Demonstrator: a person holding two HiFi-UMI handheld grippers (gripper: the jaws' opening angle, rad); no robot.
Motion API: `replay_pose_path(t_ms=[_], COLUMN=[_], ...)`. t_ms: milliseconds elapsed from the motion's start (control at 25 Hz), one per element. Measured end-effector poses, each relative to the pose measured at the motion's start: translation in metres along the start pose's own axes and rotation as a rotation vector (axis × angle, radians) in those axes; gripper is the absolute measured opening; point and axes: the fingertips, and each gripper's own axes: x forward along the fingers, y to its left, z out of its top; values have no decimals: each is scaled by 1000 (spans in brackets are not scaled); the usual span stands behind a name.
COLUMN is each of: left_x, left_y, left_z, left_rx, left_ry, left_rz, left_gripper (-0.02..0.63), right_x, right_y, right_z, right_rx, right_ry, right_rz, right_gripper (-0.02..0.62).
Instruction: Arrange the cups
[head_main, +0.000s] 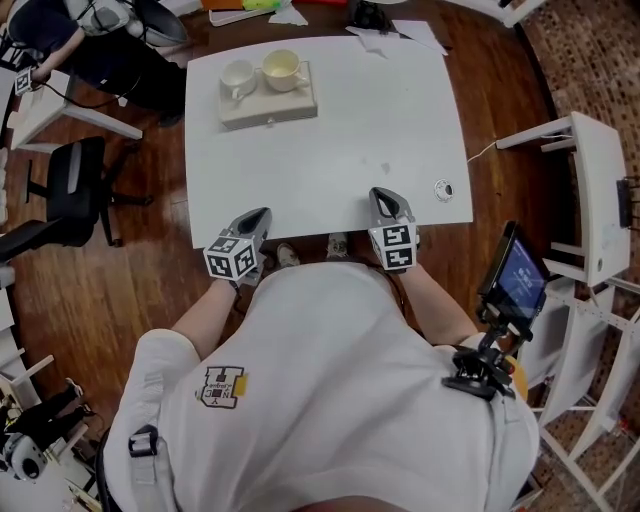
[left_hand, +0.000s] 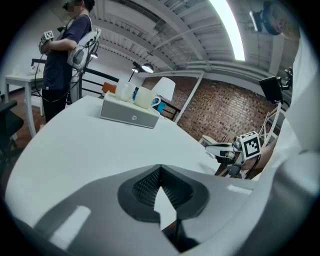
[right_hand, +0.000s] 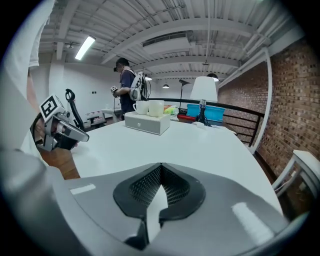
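While both tools sit at the table's near edge, neither one has anything in it. Left gripper (head_main: 261, 214): jaws clenched, tips meeting, only bare table (head_main: 350, 140) showing past them in its own view. Right gripper (head_main: 380, 194): same, jaws pressed together and empty. Both point across the table toward its far side, tips just over the near edge, left one toward the table's left end, right one right of the middle.

Cups are well apart from both grippers, at the table's far left corner. There are two, side by side on a low white box (head_main: 268, 106) that lies flat on the tabletop. The white cup (head_main: 238, 76) is on the side nearer the table's left edge; the cream cup (head_main: 282, 70) is beside it, toward the table's middle, close to it or touching, can't tell which.

Both are plain, glossy, short mugs, each with one loop handle. Both stand upright, mouths up, long axis vertical to the tabletop. The cream cup's handle points toward the table's right side. The white cup's handle points toward the near-left. The box's long side runs parallel to the table's far edge.

A small round thing (head_main: 443, 189) with a cable lies near the table's near right corner.
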Motion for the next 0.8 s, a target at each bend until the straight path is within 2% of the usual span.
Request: replay_pose_path(t_ms=[800], left_x=[-6], left_y=[5], left_z=[6], left_rx=[11], left_ry=[-9], left_rz=[-3], left_gripper=[-2], right_x=[0], right_y=[17], right_z=[6], right_rx=[-64], right_ry=[6], right_rz=[5], right_gripper=[-2])
